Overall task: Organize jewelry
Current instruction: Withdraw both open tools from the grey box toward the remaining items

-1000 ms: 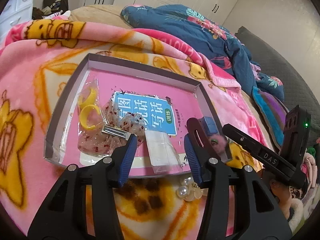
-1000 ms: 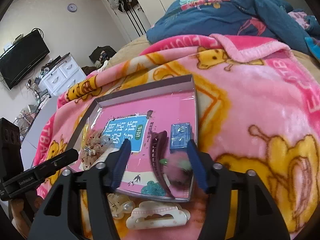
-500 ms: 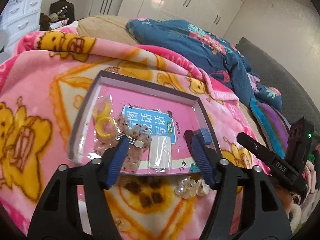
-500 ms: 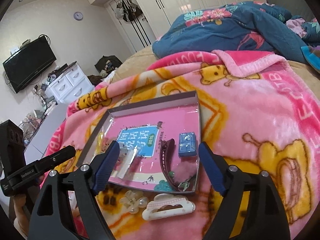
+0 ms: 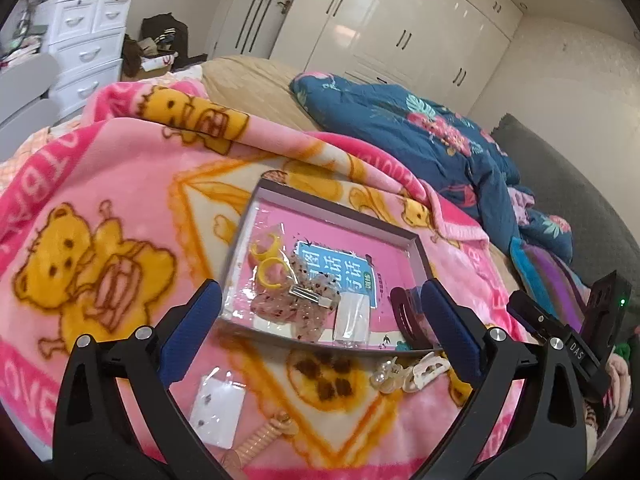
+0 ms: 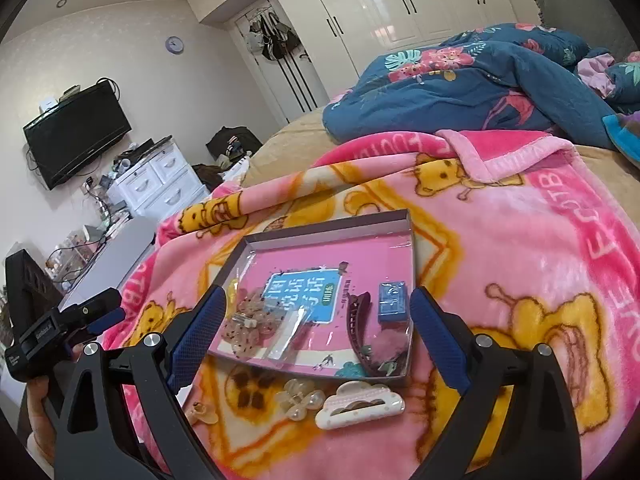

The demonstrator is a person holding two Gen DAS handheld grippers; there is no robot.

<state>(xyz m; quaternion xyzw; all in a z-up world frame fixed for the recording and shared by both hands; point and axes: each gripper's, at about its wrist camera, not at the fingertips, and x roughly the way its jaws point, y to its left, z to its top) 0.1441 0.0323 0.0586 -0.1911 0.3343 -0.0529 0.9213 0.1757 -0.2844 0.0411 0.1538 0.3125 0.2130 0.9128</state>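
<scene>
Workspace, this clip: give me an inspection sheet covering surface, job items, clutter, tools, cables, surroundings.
Surface: pink bear-print blanket spread over a bed.
Job's things: shallow tray holding yellow rings, a speckled bow clip, a dark claw clip, a small blue box. In front of the tray, on the blanket: a white cloud clip, a pearl flower clip, an earring card.
Clutter: blue floral quilt bunched behind.
Grippers: left tool open, empty; right tool open, empty; both above the blanket.
Cables: tangle under the wall television.
Surroundings: white dresser, wardrobes.
</scene>
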